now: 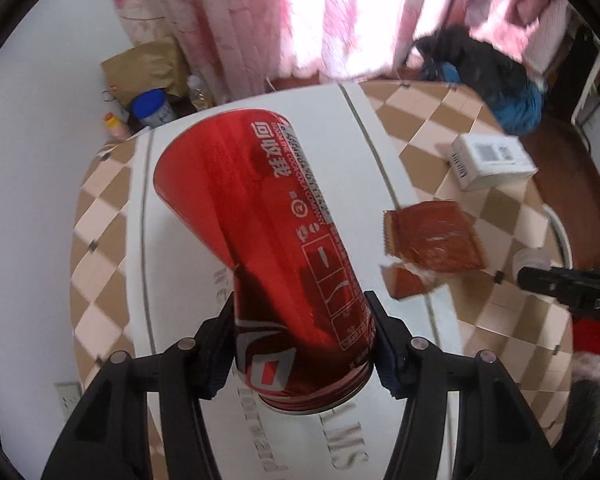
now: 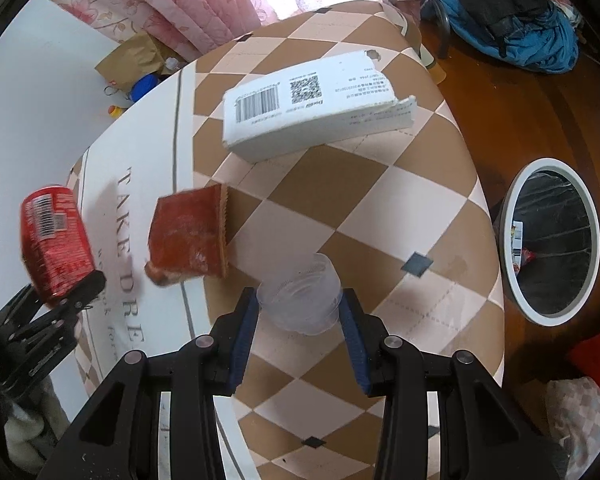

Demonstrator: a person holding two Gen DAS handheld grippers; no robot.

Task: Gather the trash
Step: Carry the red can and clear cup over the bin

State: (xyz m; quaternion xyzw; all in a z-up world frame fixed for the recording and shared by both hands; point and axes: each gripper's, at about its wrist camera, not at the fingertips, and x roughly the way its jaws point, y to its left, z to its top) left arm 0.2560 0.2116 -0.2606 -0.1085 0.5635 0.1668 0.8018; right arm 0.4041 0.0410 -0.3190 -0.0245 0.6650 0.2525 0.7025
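can (image 1: 284, 248): glossy red metal | cup (image 2: 300, 300): clear plastic | box (image 2: 316, 108): matt cardboard

Red Coca-Cola can (image 1: 284, 256), dented mid-body, tilted, lifted off the surface, clamped between the left hand-held gripper (image 1: 304, 354) pads near its base. Clear plastic cup (image 2: 300, 300), crumpled, on its side between the right hand-held gripper (image 2: 300, 336) pads. Torn red-brown snack wrapper (image 2: 190, 236) lies flat mid-surface. White cardboard box (image 2: 316, 100), barcode and QR up, one end torn open, farther back. White-rimmed trash bin (image 2: 550, 242), black liner, on floor beside surface.

Red can (image 1: 284, 248), brown-and-cream checked tablecloth (image 2: 340, 208) (diamonds), white box (image 2: 312, 104).
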